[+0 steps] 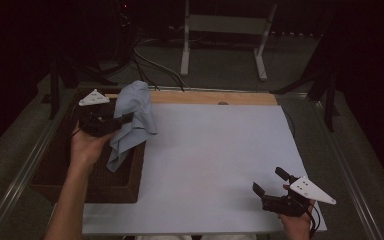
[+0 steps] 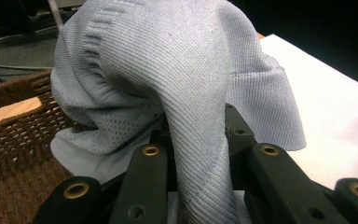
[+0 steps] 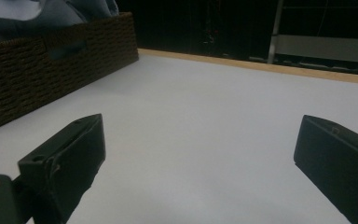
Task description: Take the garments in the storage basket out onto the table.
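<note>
Blue cloth point(image 2: 186, 93) drapes over the left tool point(image 2: 196, 154) — hiding its tips.

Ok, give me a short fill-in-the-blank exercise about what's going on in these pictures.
1. The left gripper is shut on a light blue ____.
2. The cloth hangs over a brown woven ____.
3. The right gripper rests with its jaws ____ and nothing between them.
4. The basket stands at the white mat's ____ edge.

Missing words: cloth; basket; open; left
</note>
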A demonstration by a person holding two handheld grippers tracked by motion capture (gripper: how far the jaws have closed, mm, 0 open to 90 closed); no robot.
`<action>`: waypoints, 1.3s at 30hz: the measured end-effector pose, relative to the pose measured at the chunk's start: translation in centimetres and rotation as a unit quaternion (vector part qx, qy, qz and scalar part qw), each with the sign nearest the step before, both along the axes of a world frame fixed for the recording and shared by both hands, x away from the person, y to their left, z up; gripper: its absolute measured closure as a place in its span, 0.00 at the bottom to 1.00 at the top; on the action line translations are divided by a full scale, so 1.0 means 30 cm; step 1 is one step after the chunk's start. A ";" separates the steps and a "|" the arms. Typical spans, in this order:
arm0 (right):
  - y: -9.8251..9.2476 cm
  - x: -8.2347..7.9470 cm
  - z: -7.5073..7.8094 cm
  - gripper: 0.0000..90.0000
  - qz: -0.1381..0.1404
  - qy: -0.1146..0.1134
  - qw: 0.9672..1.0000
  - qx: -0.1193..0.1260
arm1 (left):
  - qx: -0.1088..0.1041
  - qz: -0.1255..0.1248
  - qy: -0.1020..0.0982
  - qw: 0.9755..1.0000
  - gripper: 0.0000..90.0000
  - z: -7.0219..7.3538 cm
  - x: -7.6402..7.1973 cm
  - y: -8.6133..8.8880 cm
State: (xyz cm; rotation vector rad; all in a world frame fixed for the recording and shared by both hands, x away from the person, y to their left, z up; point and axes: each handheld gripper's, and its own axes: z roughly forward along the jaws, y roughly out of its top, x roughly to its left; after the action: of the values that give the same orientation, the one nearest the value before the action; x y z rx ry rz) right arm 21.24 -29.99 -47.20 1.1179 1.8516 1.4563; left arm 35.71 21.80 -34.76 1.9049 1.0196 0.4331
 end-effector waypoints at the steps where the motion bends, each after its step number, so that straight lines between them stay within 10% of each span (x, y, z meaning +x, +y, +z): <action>1: 0.000 0.000 0.000 0.03 0.000 0.000 1.000 0.000 | 0.000 -0.001 0.000 1.000 0.86 0.001 -0.001 -0.004; 39: 0.002 0.002 -0.001 0.03 0.003 0.000 1.000 0.001 | -0.013 -0.052 -0.005 0.999 0.86 0.015 0.026 -0.167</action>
State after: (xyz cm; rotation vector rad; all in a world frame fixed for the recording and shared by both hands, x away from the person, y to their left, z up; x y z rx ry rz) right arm 21.29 -29.93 -47.23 1.1143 1.8563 1.4626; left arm 36.50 16.78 -34.32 1.9204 0.9115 0.3676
